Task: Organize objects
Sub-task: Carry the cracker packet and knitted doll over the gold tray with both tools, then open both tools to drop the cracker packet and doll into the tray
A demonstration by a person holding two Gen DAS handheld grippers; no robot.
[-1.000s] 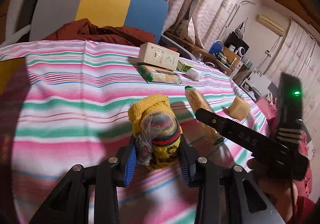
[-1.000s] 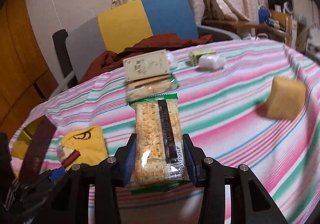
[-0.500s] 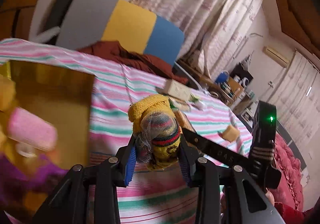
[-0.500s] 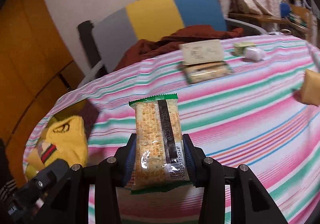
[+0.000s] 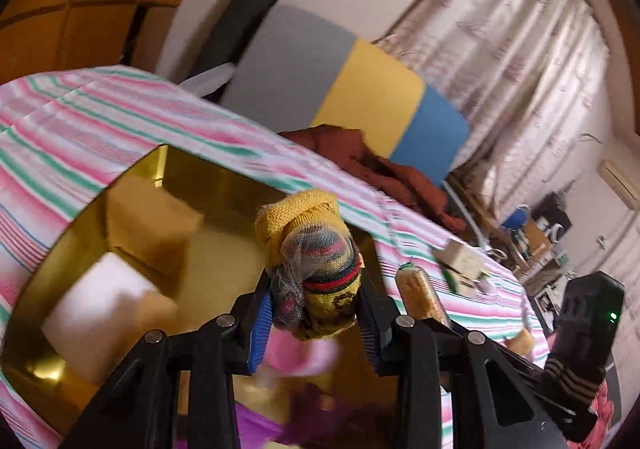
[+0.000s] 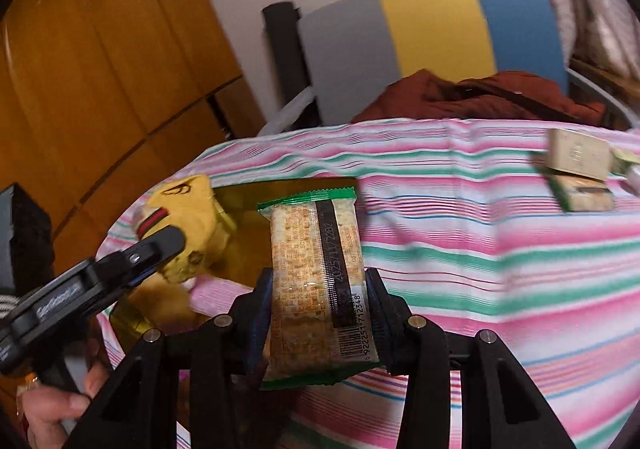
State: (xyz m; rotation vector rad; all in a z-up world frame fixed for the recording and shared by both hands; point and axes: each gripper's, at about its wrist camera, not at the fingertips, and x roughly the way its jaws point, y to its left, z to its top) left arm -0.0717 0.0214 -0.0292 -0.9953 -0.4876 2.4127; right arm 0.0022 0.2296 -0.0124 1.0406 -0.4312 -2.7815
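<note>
Sock bundle: we see a rolled yellow knit sock bundle (image 5: pixel 316 269) with red, green and dark bands and a bit of grey netting, at the centre of the left wrist view, over the gold box (image 5: pixel 200 177).
Cracker pack: a clear cracker pack (image 6: pixel 318 281) with green sealed ends, a dark strip and a barcode stands upright at the centre of the right wrist view, above the striped tabletop (image 6: pixel 500 249) by the box's right edge.
Gold box: open and shiny, filling the lower left of the left view; we make out a tan block (image 5: pixel 148 225), a white block (image 5: pixel 100 309) and something pink, all blurred.
Change: a second ago both views showed only open tabletop behind the held things; now the box lies under the sock bundle, and the cream carton (image 6: pixel 578 155) has slid to the far right edge.
Left tool: the left tool (image 5: pixel 316 323) is clamped on the sock bundle, blue pads pressing both sides.
Right tool: the right tool (image 6: pixel 320 323) is partly closed, gripping the cracker pack's lower half.
Background: a grey, yellow and blue chair (image 6: pixel 432 29) with brown cloth.
</note>
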